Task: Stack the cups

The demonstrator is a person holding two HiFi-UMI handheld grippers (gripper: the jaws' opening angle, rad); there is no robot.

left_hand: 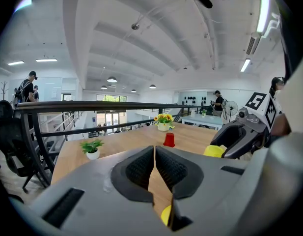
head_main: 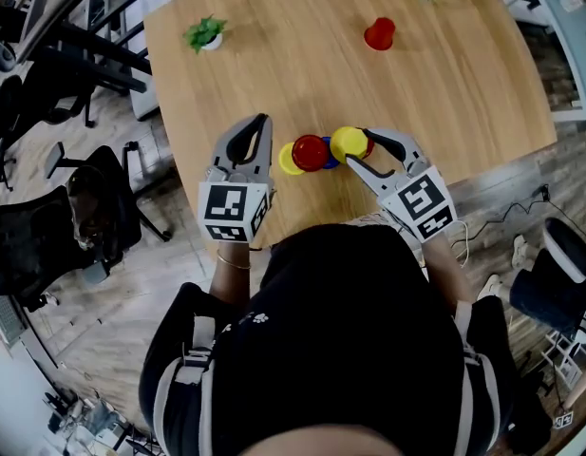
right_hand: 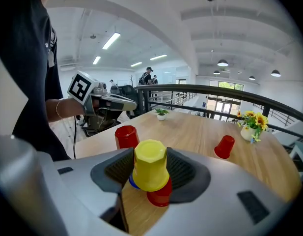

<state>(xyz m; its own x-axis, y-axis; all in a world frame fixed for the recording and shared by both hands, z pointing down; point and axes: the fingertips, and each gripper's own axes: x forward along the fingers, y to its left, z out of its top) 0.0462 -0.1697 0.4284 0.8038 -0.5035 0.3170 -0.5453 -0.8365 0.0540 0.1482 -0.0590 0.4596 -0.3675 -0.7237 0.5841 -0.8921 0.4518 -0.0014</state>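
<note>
one upturned yellow cup (right_hand: 150,165) is clamped in the right gripper (right_hand: 150,171) over a red cup (right_hand: 161,195) near the wooden table (head_main: 274,74) edge, left gripper (left_hand: 154,151) alongside with jaws pressed together and empty, lone red cup (head_main: 379,33) far out, office chairs (head_main: 46,226) on the floor.

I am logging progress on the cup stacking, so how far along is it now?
Done: cups are gathered near the front edge of the table, a red cup beside a second yellow cup; whether any are nested, I cannot tell. In hand: the right gripper is shut on a yellow cup; the left gripper is shut, empty. Remaining: the lone red cup far back.
</note>
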